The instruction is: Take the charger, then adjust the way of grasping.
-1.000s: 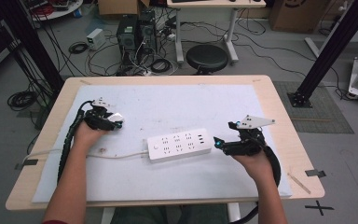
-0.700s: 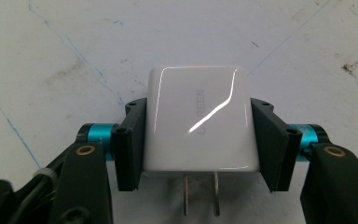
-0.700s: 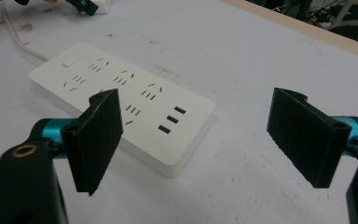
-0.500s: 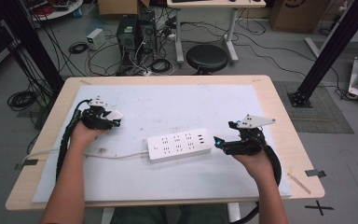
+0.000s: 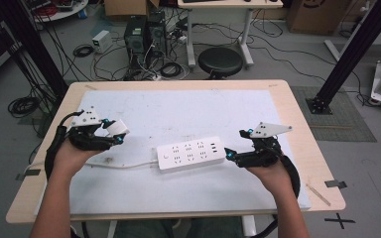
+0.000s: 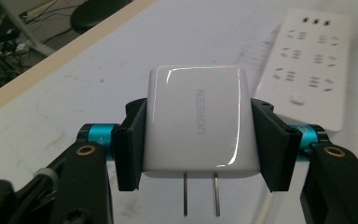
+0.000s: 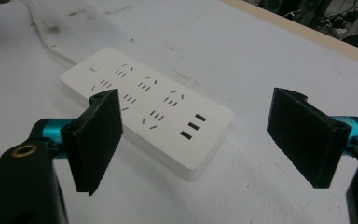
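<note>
My left gripper is shut on a white wall charger, held a little above the left side of the white mat. In the left gripper view both pads press the charger's sides, its two metal prongs pointing back at the camera. A white power strip lies flat at the middle of the mat, also seen beyond the charger. My right gripper sits open just off the strip's right end. Its jaws stand wide apart with the strip's USB end ahead of them and nothing between them.
The strip's white cord runs left across the mat toward the table edge under my left hand. The white mat covers most of the wooden table. Beyond the table are a black stool, computers and floor cables.
My left gripper has lifted off the mat with the charger in its jaws and shifted slightly. The right gripper and the power strip have stayed where they were.
</note>
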A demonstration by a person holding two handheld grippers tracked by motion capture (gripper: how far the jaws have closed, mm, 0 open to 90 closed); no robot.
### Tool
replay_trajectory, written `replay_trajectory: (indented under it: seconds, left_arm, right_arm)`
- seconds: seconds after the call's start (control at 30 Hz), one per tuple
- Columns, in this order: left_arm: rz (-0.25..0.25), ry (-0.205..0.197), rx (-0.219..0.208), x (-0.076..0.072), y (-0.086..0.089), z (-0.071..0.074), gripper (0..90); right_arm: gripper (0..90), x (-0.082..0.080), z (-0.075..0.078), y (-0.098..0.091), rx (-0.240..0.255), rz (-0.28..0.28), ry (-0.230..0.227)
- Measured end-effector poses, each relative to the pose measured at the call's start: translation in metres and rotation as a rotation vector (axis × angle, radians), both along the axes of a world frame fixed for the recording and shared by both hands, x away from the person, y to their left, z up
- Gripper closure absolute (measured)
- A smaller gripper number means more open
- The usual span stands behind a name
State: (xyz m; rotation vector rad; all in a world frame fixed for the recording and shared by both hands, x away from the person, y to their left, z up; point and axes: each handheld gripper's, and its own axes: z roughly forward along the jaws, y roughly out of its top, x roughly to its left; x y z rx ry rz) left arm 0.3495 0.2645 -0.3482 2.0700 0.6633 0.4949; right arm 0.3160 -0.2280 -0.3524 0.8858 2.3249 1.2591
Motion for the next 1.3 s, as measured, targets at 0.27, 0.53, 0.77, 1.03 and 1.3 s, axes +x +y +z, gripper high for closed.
replay_trajectory:
  seconds: [0.27,0.53,0.77,1.03,1.3]
  left_arm:
    - [-0.062,-0.006,0.021,-0.012,-0.013,-0.005,42.5]
    - [-0.14,-0.02,0.026,-0.02,-0.032,-0.009,42.5]
    - [-0.248,-0.103,0.062,-0.033,-0.059,-0.012,42.5]
    - [-0.357,-0.216,0.122,-0.053,-0.096,-0.023,42.5]
    - [-0.385,-0.323,0.126,-0.071,-0.122,-0.034,42.5]
  right_arm:
    - [18.4,0.0,0.002,0.003,-0.002,0.012,0.015]
    - [18.4,-0.004,0.006,0.015,0.002,0.065,0.02]
    - [18.4,-0.01,0.002,0.034,0.022,0.129,0.063]
    - [18.4,-0.017,-0.005,0.051,0.123,0.181,0.157]
    - [18.4,-0.017,-0.02,0.064,0.254,0.236,0.281]
